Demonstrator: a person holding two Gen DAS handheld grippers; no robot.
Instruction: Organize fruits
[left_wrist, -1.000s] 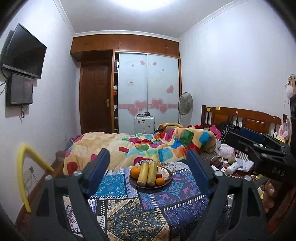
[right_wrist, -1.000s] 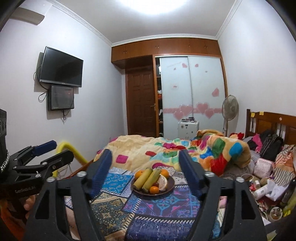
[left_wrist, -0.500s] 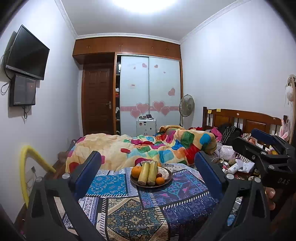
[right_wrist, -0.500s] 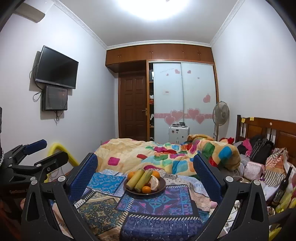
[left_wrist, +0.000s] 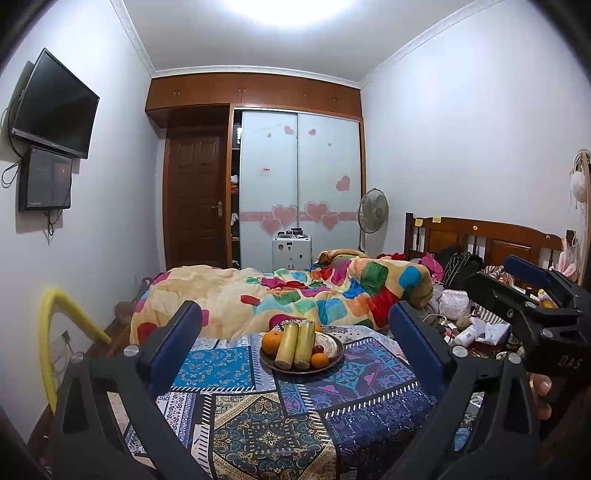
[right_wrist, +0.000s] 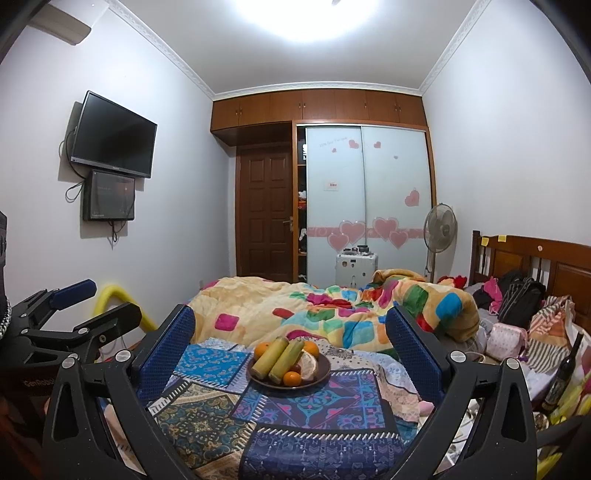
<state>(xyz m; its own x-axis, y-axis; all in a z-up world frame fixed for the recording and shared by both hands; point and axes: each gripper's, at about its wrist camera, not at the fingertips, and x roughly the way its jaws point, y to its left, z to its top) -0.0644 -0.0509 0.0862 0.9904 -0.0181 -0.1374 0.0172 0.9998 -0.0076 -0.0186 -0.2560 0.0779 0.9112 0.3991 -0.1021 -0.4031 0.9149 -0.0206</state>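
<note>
Through the left wrist camera I see my left gripper (left_wrist: 295, 325) spread wide with nothing between its blue pads (left_wrist: 173, 347). The dark round plate of fruit (left_wrist: 301, 365) lies ahead at 12 o'clock, framed in the gap and well apart from the fingertips, on the patterned patchwork cloth (left_wrist: 258, 424). Two yellow-green cylinders (left_wrist: 295, 344) lie side by side on it, an orange (left_wrist: 272, 341) at their 9 o'clock. The right gripper (left_wrist: 532, 306) shows at 3 o'clock.

Through the right wrist camera my right gripper (right_wrist: 290, 332) is likewise spread, holding nothing. The plate (right_wrist: 325, 369) sits at 12 o'clock, between the pads. Bare cloth (right_wrist: 314, 443) lies between me and the plate; a rumpled colourful quilt (right_wrist: 332, 306) borders it behind, and a dark bottle (right_wrist: 563, 373) stands at 3 o'clock.
</note>
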